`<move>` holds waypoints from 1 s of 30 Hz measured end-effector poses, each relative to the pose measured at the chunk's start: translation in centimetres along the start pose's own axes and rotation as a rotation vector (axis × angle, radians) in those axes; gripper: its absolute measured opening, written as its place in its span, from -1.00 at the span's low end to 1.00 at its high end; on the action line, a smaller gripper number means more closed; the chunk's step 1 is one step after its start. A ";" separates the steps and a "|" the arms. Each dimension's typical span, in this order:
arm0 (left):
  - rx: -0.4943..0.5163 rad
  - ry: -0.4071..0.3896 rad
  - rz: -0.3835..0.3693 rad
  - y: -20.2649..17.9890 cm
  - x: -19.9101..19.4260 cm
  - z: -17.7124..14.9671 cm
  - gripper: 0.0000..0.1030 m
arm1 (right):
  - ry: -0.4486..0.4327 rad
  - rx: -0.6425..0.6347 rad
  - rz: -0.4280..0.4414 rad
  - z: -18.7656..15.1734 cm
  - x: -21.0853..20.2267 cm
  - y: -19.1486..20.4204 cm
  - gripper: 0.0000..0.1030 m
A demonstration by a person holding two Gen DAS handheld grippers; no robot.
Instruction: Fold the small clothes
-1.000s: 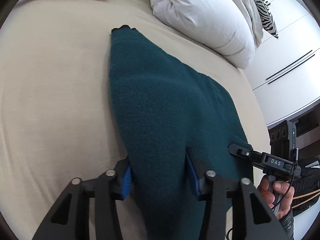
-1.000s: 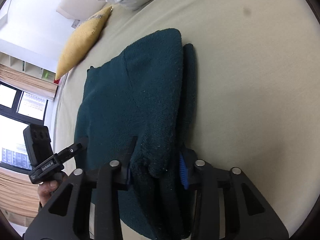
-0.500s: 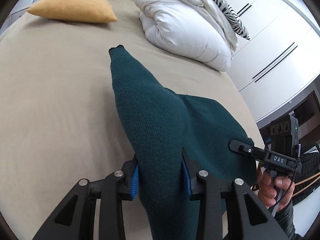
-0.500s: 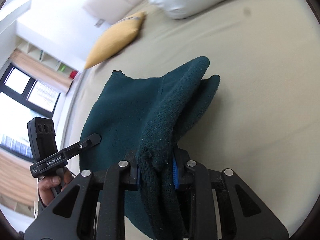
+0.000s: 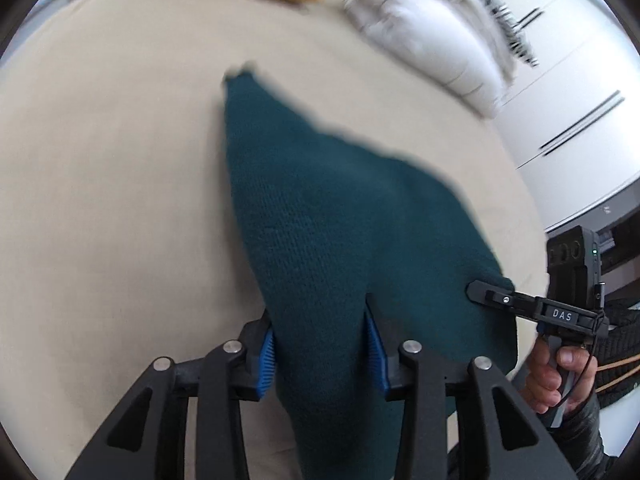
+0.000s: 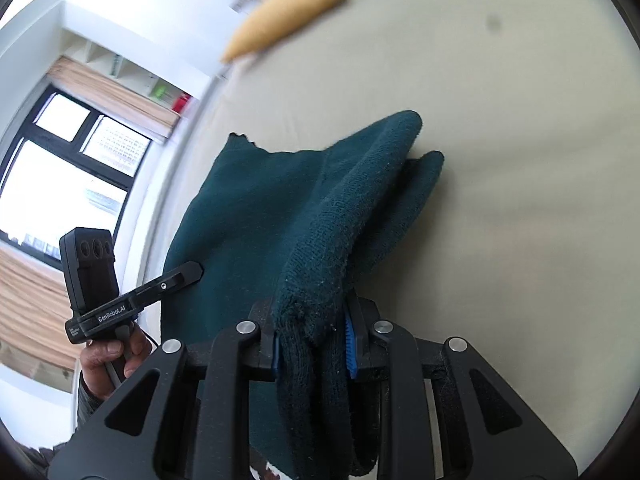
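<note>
A dark teal knit garment (image 5: 340, 232) lies partly lifted over a beige bed (image 5: 100, 200), gripped at its near edge by both tools. The left gripper (image 5: 322, 354) has its jaws pinching a thick bunch of the knit between blue pads (image 5: 267, 360), and the fabric runs from there toward a narrow far tip resting on the sheet. The right gripper (image 6: 314, 346) likewise has its jaws pressed onto a folded, doubled-up roll of the same garment (image 6: 320, 220), whose rounded end sags onto the bed on the far right side. In the left wrist view the right gripper shows at the near right, its finger touching the garment's edge, held by a hand (image 5: 560, 376). A yellow cushion (image 6: 288, 12) and a white duvet (image 5: 432, 32) with a striped throw sit at the far end of the bed, blurred. A window (image 6: 60, 168) is at the left in the right wrist view.
</note>
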State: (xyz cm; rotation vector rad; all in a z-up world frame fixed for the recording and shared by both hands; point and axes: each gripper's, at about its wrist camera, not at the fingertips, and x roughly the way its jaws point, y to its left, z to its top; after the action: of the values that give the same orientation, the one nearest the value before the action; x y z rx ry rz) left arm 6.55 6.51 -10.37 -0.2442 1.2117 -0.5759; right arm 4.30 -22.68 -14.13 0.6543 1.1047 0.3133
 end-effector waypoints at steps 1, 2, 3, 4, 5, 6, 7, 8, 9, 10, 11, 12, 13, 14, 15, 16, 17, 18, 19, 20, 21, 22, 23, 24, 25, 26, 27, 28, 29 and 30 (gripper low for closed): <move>-0.036 -0.018 -0.044 1.0 0.3 -0.6 -0.08 | 0.021 0.046 -0.028 -1.0 1.4 -1.5 -0.56; -0.064 -0.029 -0.084 1.7 0.3 -0.8 -0.07 | 0.010 0.075 0.014 -1.6 1.8 -2.4 -0.53; -0.081 -0.031 -0.100 2.0 0.2 -0.8 -0.06 | -0.009 0.099 0.053 -1.9 1.8 -3.1 -0.53; -0.085 -0.034 -0.103 2.1 0.2 -0.8 -0.04 | -0.022 0.142 0.105 -2.3 1.8 -3.9 -0.53; -0.082 -0.036 -0.099 2.0 0.2 -0.7 -0.02 | -0.028 0.171 0.132 -2.5 1.7 -4.2 -0.52; -0.081 -0.039 -0.095 2.0 0.3 -0.6 -0.01 | -0.031 0.179 0.138 -2.5 1.6 -4.1 -0.48; -0.083 -0.042 -0.095 2.0 0.2 -0.6 0.01 | -0.028 0.170 0.127 -2.2 1.7 -4.0 -0.45; -0.089 -0.046 -0.097 2.1 0.2 -0.6 0.03 | -0.027 0.165 0.116 -2.1 1.7 -3.9 -0.40; -0.095 -0.052 -0.100 2.0 0.3 -0.7 0.04 | -0.028 0.164 0.106 -2.1 1.5 -3.8 -0.34; -0.106 -0.058 -0.104 2.2 0.1 -0.8 0.06 | -0.032 0.167 0.096 -2.4 1.1 -3.8 -0.30; -0.112 -0.064 -0.106 2.8 -0.6 -1.7 0.06 | -0.042 0.174 0.089 -2.7 0.6 -4.0 -0.27; -0.114 -0.072 -0.105 2.7 -0.8 -1.8 0.06 | -0.054 0.179 0.083 -2.8 0.2 -4.0 -0.24; -0.114 -0.088 -0.093 2.8 -1.4 -2.0 0.07 | -0.067 0.182 0.079 -3.0 -0.2 -4.0 -0.21; -0.111 -0.102 -0.079 2.6 -1.8 -1.8 0.07 | -0.087 0.188 0.070 -3.0 -1.0 -4.1 -0.17; -0.099 -0.122 -0.051 2.3 -2.4 -1.7 0.07 | -0.099 0.192 0.061 -2.4 -1.8 -4.4 -0.16; -0.082 -0.148 -0.016 1.9 -3.1 -1.7 0.07 | -0.116 0.193 0.043 -2.3 -2.8 -4.5 -0.16; -0.063 -0.172 0.021 1.4 -3.6 -1.7 0.08 | -0.140 0.186 0.016 -2.2 -3.7 -4.5 -0.16; -0.036 -0.200 0.063 0.7 -4.3 -1.8 0.10 | -0.164 0.178 -0.018 -2.1 -4.6 -4.2 -0.16; -0.011 -0.223 0.090 0.1 -4.9 -1.8 0.17 | -0.185 0.168 -0.050 -2.0 -5.3 -3.9 -0.16; 0.022 -0.254 0.121 -0.7 -5.5 -1.8 0.28 | -0.203 0.159 -0.074 -1.4 -6.6 -4.0 -0.16; 0.054 -0.289 0.156 -1.5 -6.2 -2.0 0.36 | -0.225 0.146 -0.094 -1.2 -7.3 -3.6 -0.16; 0.095 -0.340 0.212 -2.8 -7.1 -2.2 0.53 | -0.242 0.134 -0.107 -1.0 -8.0 -3.2 -0.16; 0.123 -0.377 0.244 -3.5 -7.6 -2.4 0.69 | -0.265 0.109 -0.123 -0.8 -8.7 -2.3 -0.16; 0.159 -0.433 0.275 -4.7 -8.5 -2.8 0.77 | -0.287 0.083 -0.141 -0.7 -9.4 -1.6 -0.16; 0.181 -0.471 0.292 -5.3 -9.1 -3.0 0.91 | -0.307 0.059 -0.158 -0.6 -9.8 -0.8 -0.16; 0.205 -0.517 0.317 -6.2 -9.8 -3.3 1.00 | -0.327 0.032 -0.177 -0.7 -10.3 0.1 -0.16; 0.223 -0.558 0.344 -7.0 -10.5 -3.6 1.00 | -0.346 0.004 -0.195 -0.8 -10.9 0.8 -0.16; 0.233 -0.586 0.366 -7.6 -11.1 -3.8 1.00 | -0.366 -0.028 -0.210 -1.0 -11.6 1.5 -0.16; 0.243 -0.615 0.389 -8.3 -11.7 -4.0 1.00 | -0.384 -0.050 -0.223 -1.2 -12.6 1.9 -0.16; 0.247 -0.637 0.408 -8.7 -12.2 -4.1 1.00 | -0.411 -0.082 -0.242 -1.4 -13.2 3.0 -0.15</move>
State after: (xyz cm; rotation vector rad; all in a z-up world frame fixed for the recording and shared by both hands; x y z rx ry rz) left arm -2.56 6.34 2.17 0.0363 0.5401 -0.2504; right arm -2.38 -27.06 -3.18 0.4785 0.7614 0.0121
